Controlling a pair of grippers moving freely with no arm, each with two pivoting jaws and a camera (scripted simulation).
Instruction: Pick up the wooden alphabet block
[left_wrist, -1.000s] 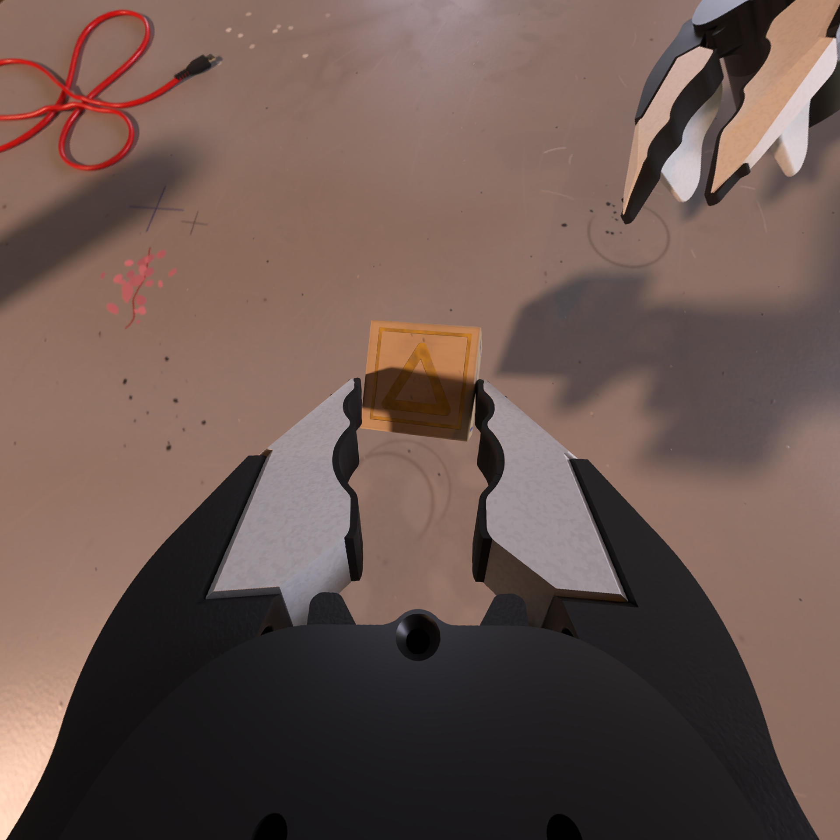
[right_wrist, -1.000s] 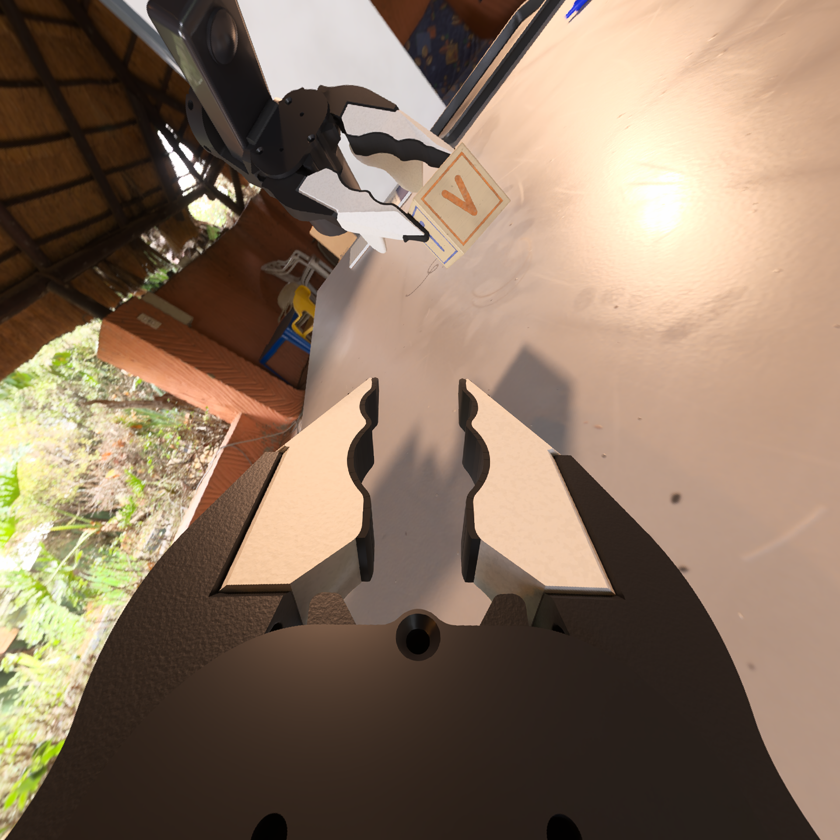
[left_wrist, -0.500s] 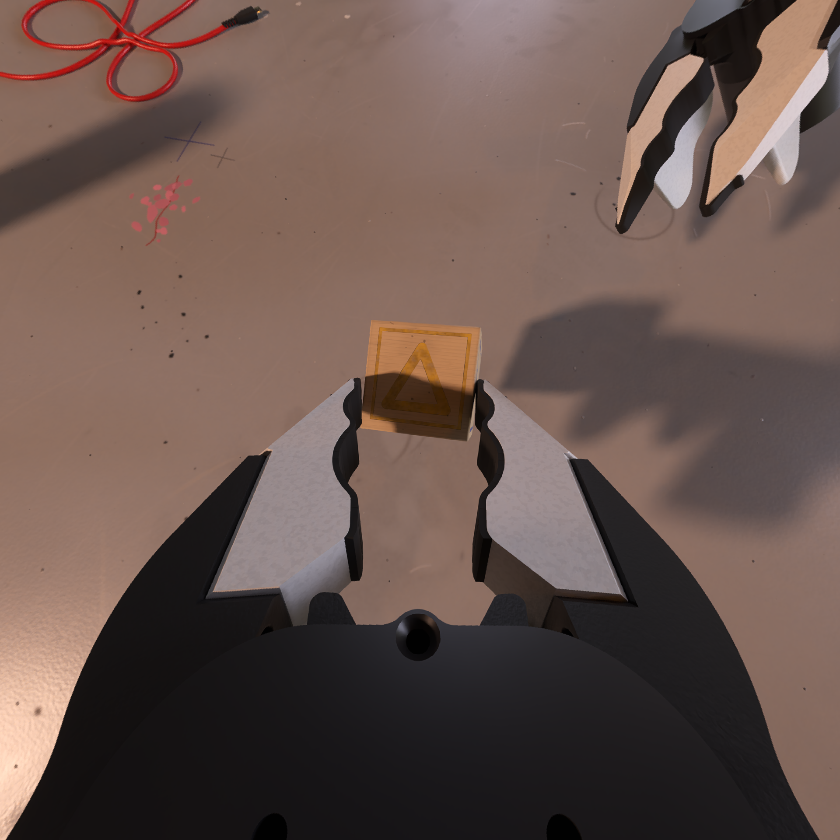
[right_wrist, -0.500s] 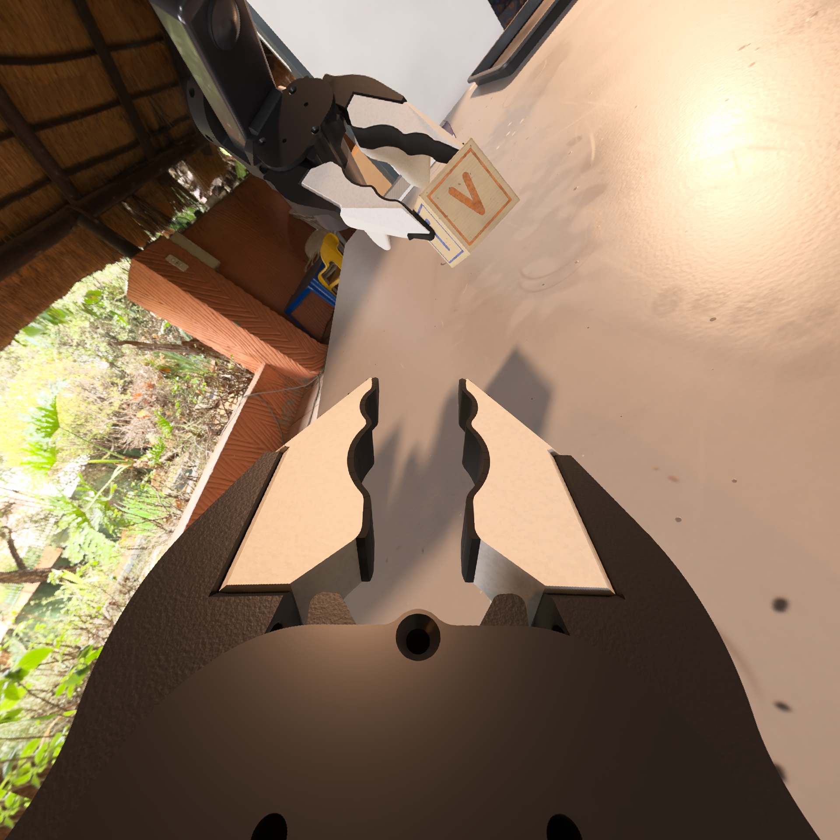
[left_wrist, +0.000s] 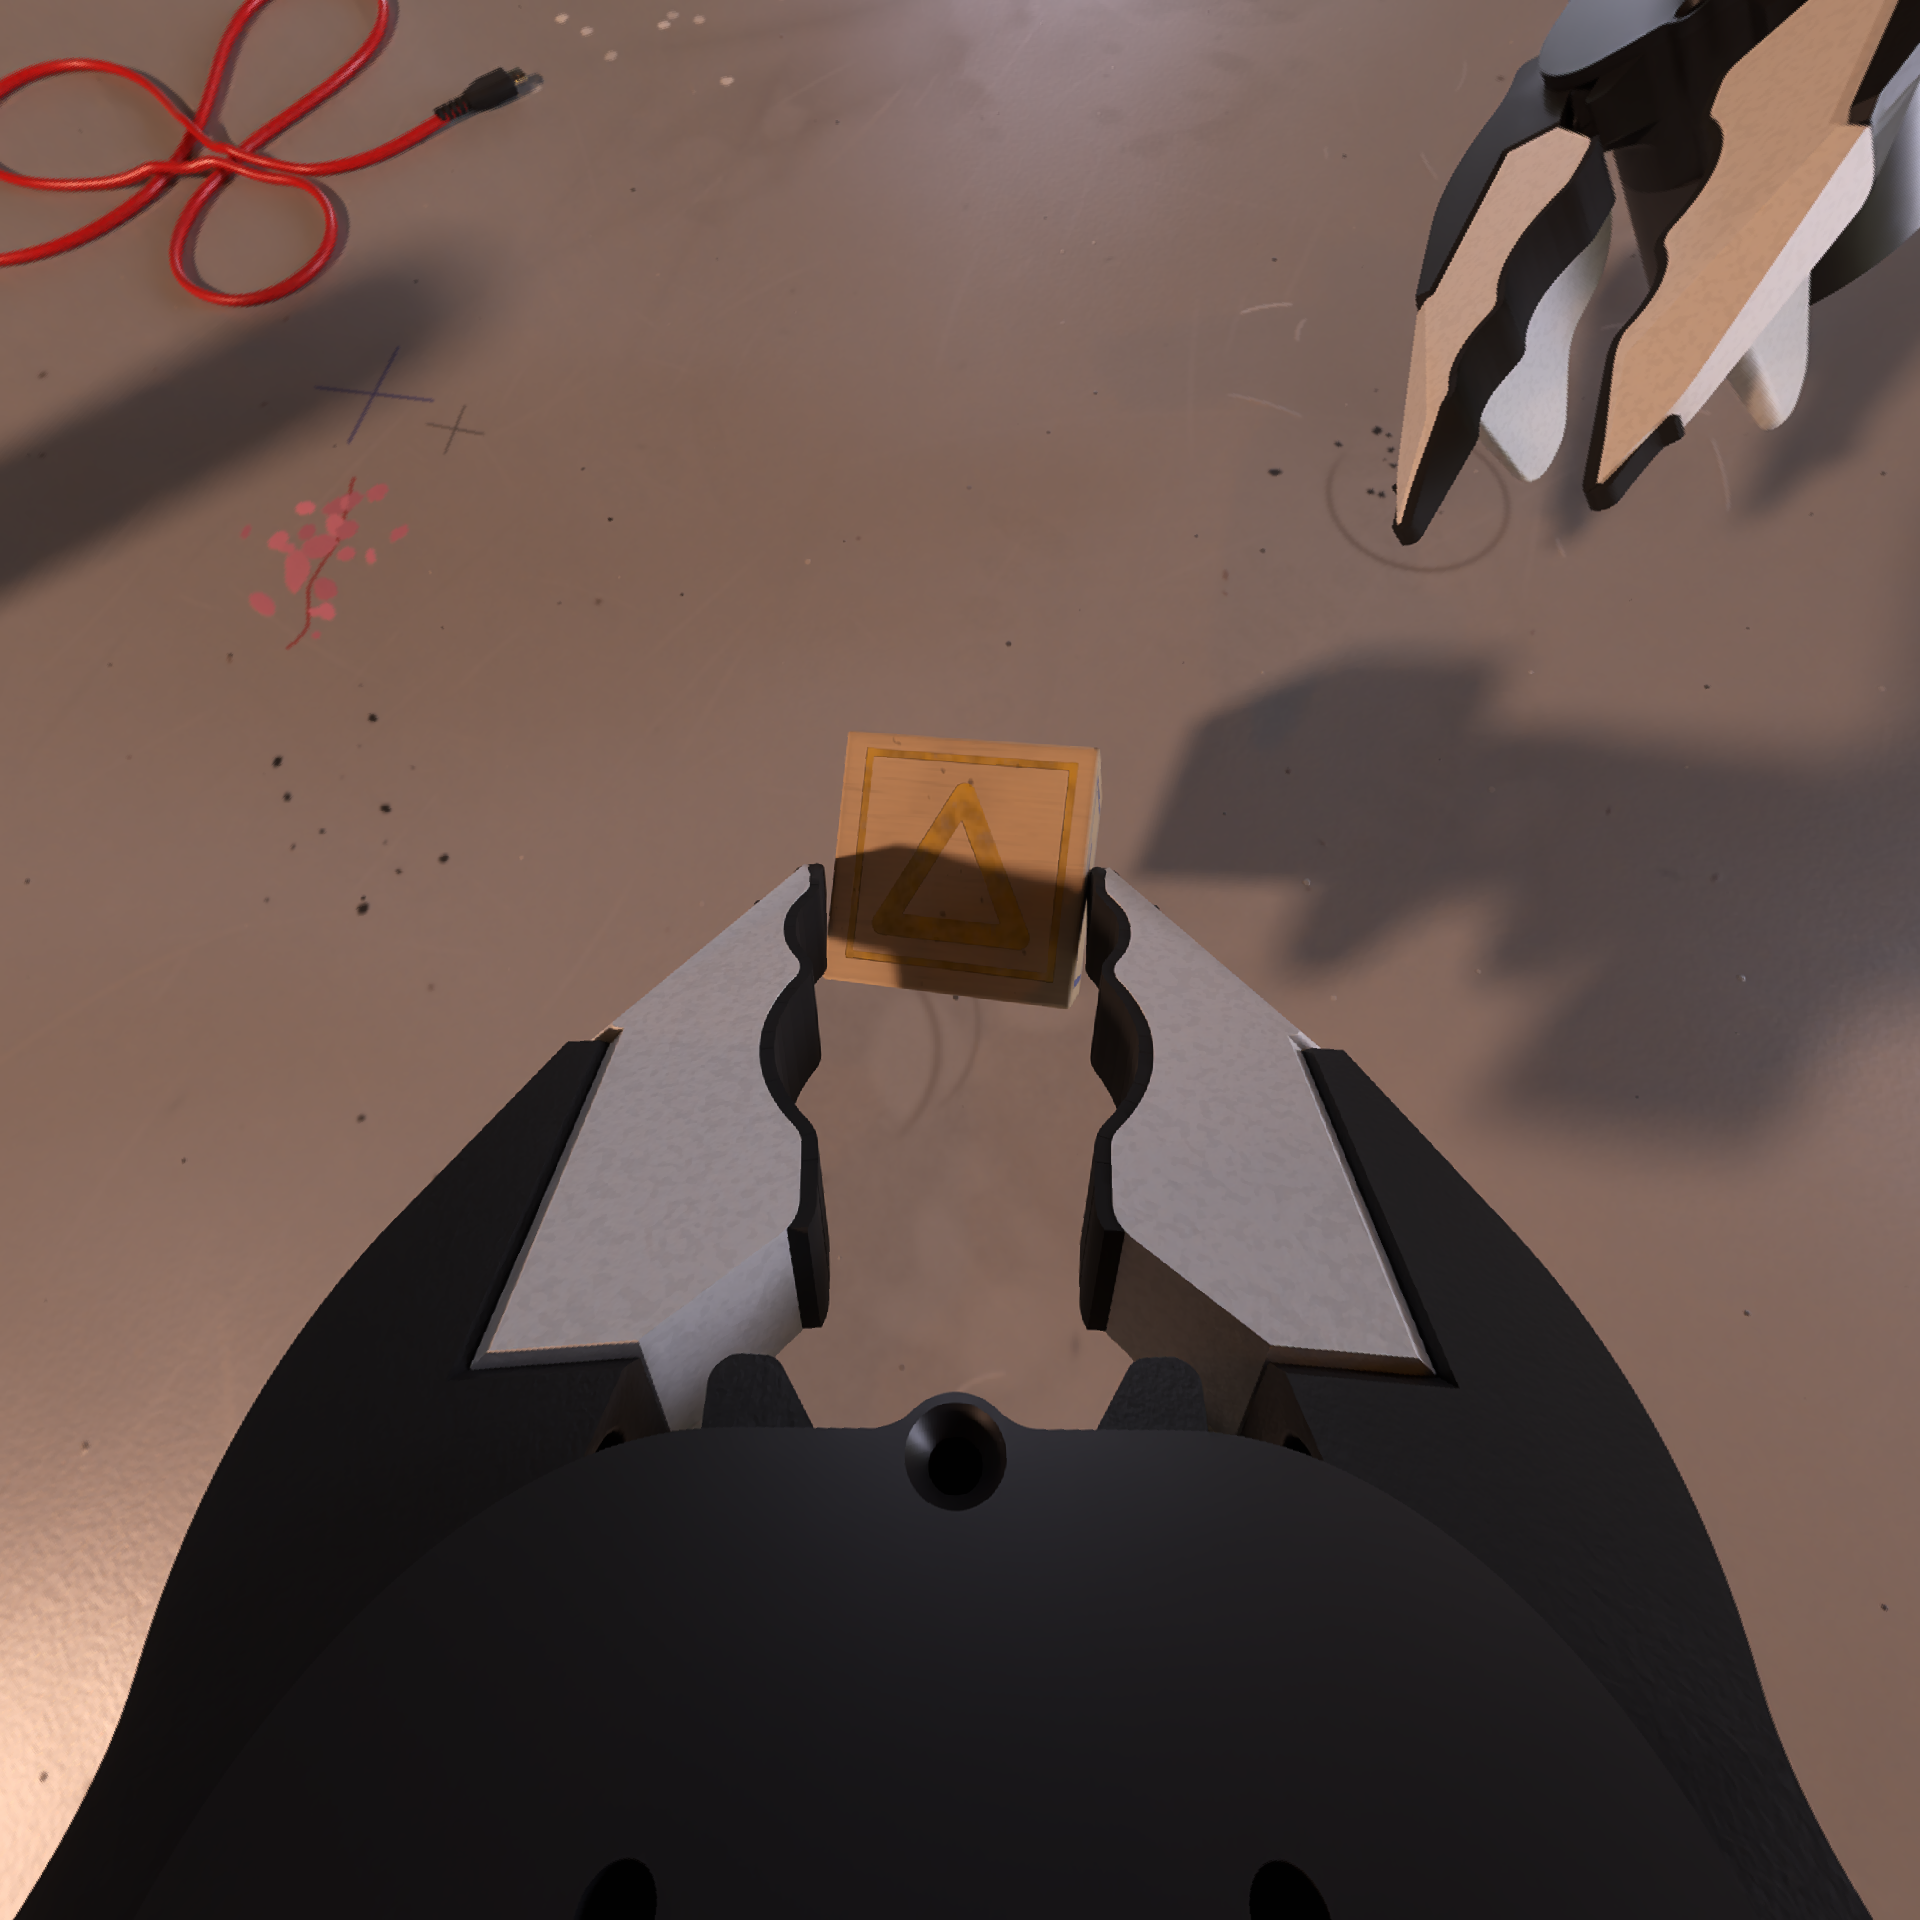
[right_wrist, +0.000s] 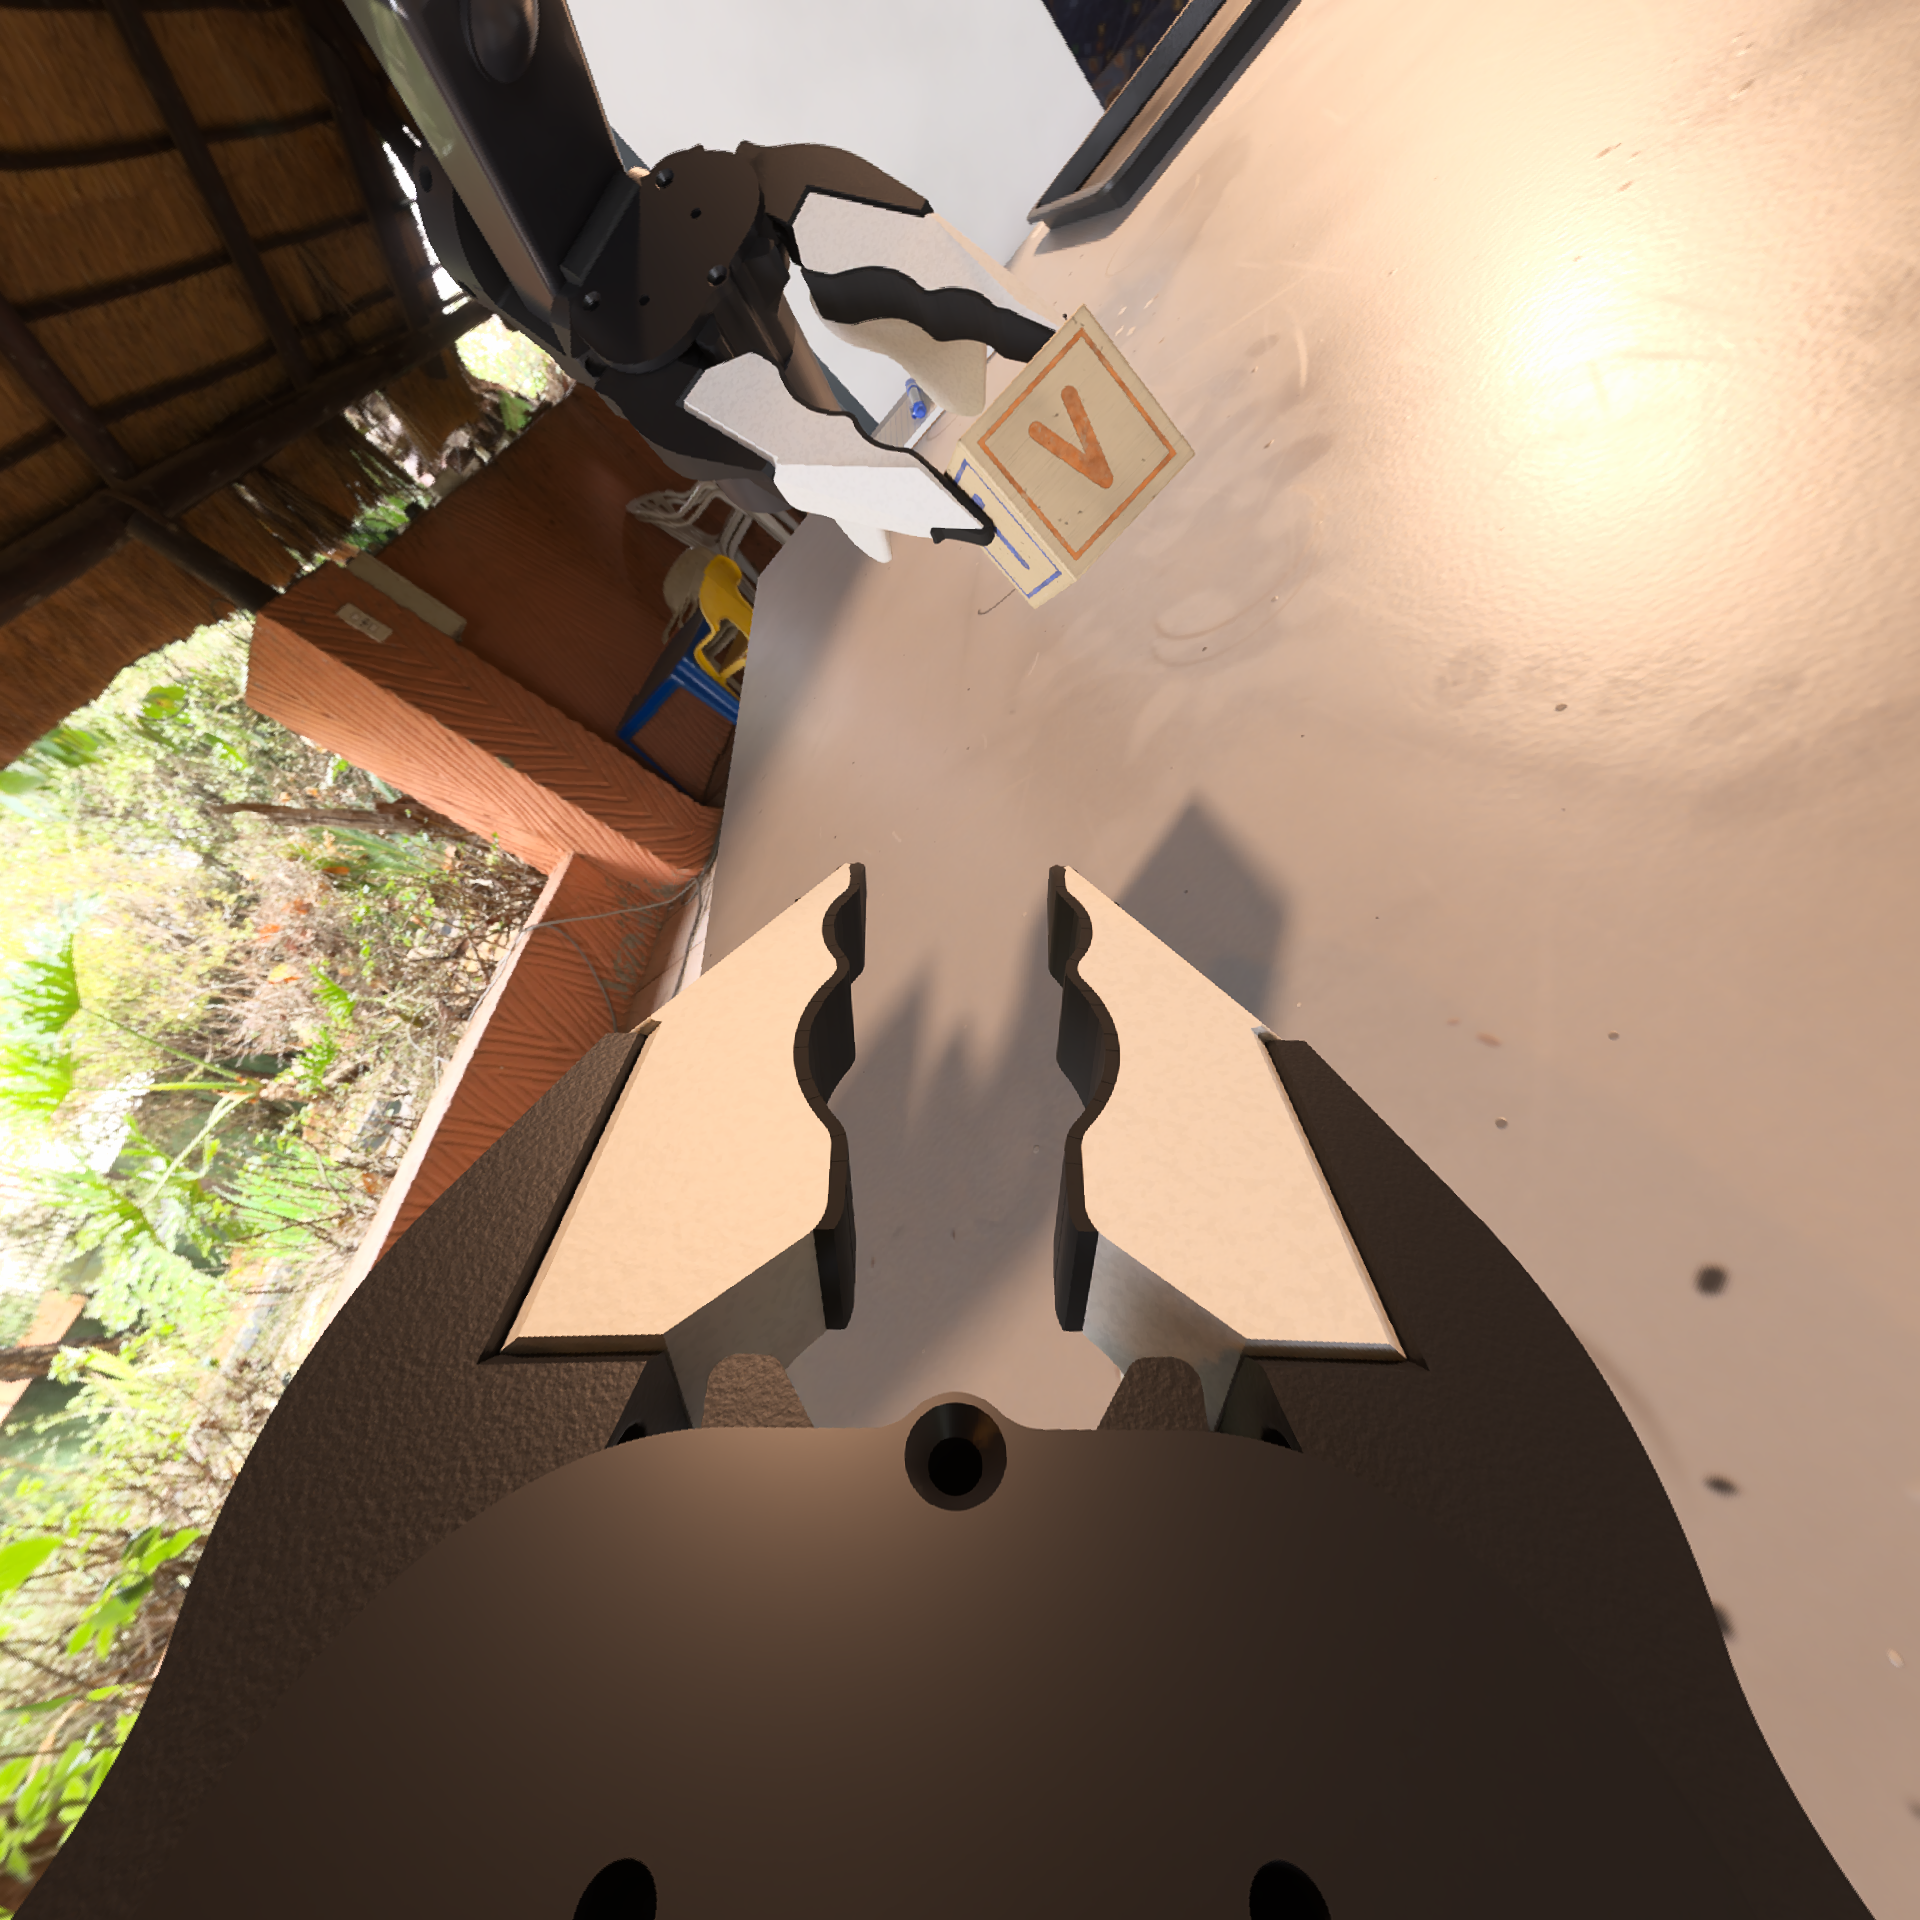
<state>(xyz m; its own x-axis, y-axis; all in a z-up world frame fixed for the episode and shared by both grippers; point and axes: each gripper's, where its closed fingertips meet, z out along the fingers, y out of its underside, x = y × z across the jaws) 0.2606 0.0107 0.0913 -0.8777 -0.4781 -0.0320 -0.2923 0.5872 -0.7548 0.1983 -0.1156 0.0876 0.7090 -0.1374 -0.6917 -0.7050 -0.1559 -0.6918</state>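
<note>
Wooden alphabet block (left_wrist: 961, 868), a pale cube with a framed orange figure on each visible face, sits clamped between the two tips of the left gripper (left_wrist: 956, 904), whose white, wavy-edged fingers (left_wrist: 686, 1132) press its two opposite sides; the gap between them equals the block's width. In the right wrist view the same block (right_wrist: 1075, 452) appears raised clear of the smooth tan tabletop (right_wrist: 1507, 831), tilted so that one corner points down, with the left gripper (right_wrist: 1003, 431) pinching it near the table's far edge. A second face, edged in blue, shows on the block's lower side in that view. The right gripper (right_wrist: 954, 904) holds nothing: its tan fingers (right_wrist: 727, 1122) stand moderately apart with only bare table showing between them. From the left wrist view the right gripper (left_wrist: 1501, 499) hangs well apart at the upper right, its tips pointing down close to the surface, though whether they touch it cannot be told. A looped red cable with a dark plug (left_wrist: 208, 177) lies at the upper left, well apart from the block. A small pink speckled mark (left_wrist: 317, 561) and scattered dark specks lie on the table between the cable and the left gripper.
</note>
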